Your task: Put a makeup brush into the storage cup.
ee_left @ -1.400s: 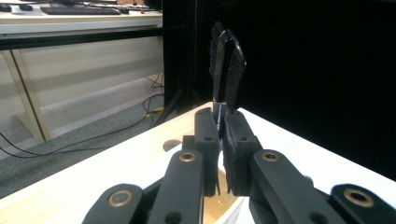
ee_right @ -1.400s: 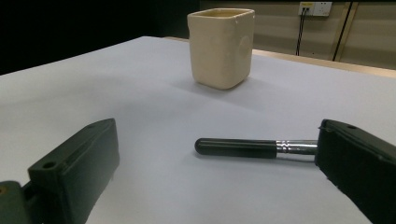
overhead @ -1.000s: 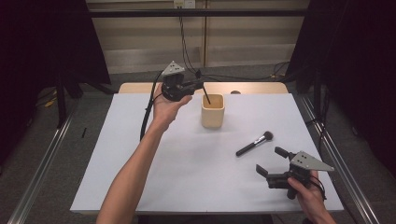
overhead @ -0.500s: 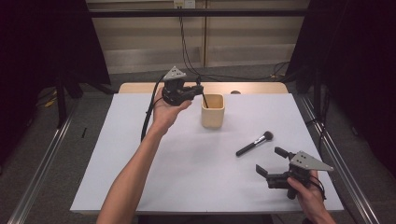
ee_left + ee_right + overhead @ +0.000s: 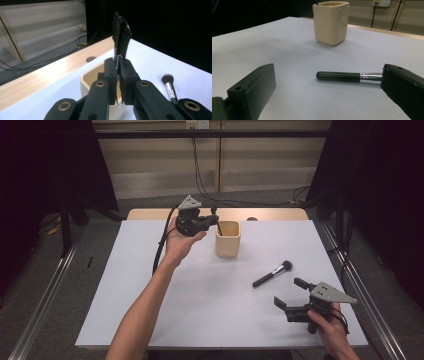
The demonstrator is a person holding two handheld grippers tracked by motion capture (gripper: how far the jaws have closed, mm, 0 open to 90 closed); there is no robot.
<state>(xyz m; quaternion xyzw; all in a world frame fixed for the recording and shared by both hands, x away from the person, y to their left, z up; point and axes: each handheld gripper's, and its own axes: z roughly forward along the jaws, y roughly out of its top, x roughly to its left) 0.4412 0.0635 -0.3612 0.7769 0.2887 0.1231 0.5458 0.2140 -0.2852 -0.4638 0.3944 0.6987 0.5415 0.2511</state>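
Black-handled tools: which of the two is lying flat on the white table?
The black-handled makeup brush with the silver ferrule, lying free before the right gripper. The other, a black comb, is held upright over the cream cup.

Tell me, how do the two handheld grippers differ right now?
The left gripper is raised beside the beige cup at the far side; the right gripper sits low near the table's front edge. The left's jaws are shut on a thin dark tool over the cup; the right's are spread open, holding nothing, with the makeup brush lying ahead. Both are black and hand-held.
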